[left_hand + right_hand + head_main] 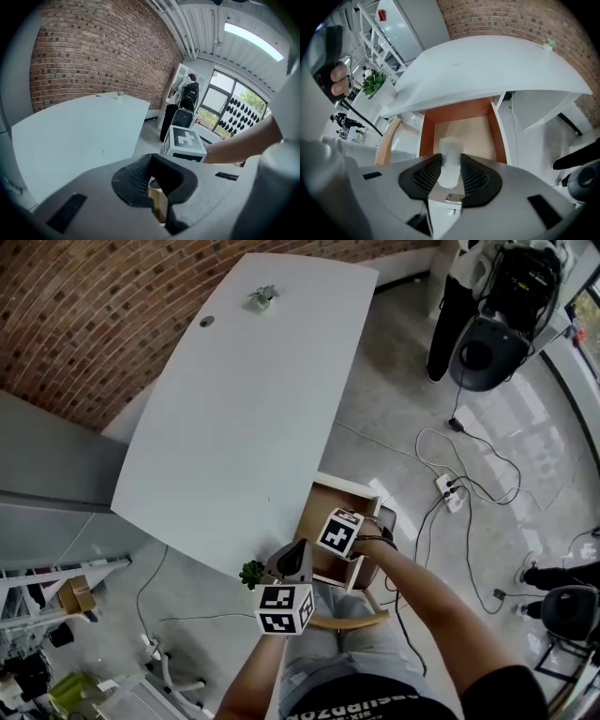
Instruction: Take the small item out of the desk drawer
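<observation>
The right gripper (450, 159) is clamped on the small item (452, 146), a pale, cloudy little cup or tube that stands upright between the ribbed pads, at the lower centre of the right gripper view; behind it lies the open drawer (461, 126), with red-brown walls and a light wooden floor, pulled out from under the edge of the white desk (487, 61); whether the item rests on the drawer floor or hangs above it I cannot tell; the left gripper (152, 161) has its jaws drawn together at the tips with nothing gripped, and sits at the lower centre of the head view, just beside a small green plant (251, 574) at the desk's near edge.
</observation>
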A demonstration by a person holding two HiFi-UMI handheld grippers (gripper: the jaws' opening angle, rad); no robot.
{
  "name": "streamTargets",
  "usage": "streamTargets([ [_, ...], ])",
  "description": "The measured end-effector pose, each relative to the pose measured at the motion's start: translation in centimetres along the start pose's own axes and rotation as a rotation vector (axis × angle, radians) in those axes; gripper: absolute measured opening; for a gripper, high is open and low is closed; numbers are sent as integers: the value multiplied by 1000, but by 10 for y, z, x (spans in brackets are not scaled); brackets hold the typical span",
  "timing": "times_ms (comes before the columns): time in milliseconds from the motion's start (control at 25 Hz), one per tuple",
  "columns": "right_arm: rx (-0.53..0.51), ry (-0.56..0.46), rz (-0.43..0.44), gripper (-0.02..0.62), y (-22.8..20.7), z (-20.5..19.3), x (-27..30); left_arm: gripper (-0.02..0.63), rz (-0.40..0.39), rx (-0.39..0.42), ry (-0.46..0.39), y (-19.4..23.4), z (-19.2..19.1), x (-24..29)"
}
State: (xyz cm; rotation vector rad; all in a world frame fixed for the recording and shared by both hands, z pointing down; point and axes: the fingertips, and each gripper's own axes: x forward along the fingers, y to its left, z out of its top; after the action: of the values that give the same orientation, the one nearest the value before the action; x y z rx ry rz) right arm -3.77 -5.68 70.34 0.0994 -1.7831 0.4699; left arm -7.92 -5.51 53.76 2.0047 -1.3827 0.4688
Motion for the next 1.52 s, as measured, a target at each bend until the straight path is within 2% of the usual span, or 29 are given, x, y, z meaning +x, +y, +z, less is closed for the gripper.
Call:
streamTargets([
  [280,37,-72,2,124,10,6,-27,6,-13,24,34,-4,-4,-2],
  [440,95,-126,10,124,18,8,-44,6,-21,25,38,-7,-2,-4],
  [600,133,-243,18,124,27,16,-60,6,-32,27,33,-14,2,-7],
  [760,224,-281,23,124,39,5,-77,6,-30,33,23,-14,6,-12],
  [1080,369,-469,26,124,51,10,-126,6,-19,47,4,-9,14,-27],
  [1520,422,-677,-28,124,70,13,-200,6,-25,58,-33,-20,25,-53],
])
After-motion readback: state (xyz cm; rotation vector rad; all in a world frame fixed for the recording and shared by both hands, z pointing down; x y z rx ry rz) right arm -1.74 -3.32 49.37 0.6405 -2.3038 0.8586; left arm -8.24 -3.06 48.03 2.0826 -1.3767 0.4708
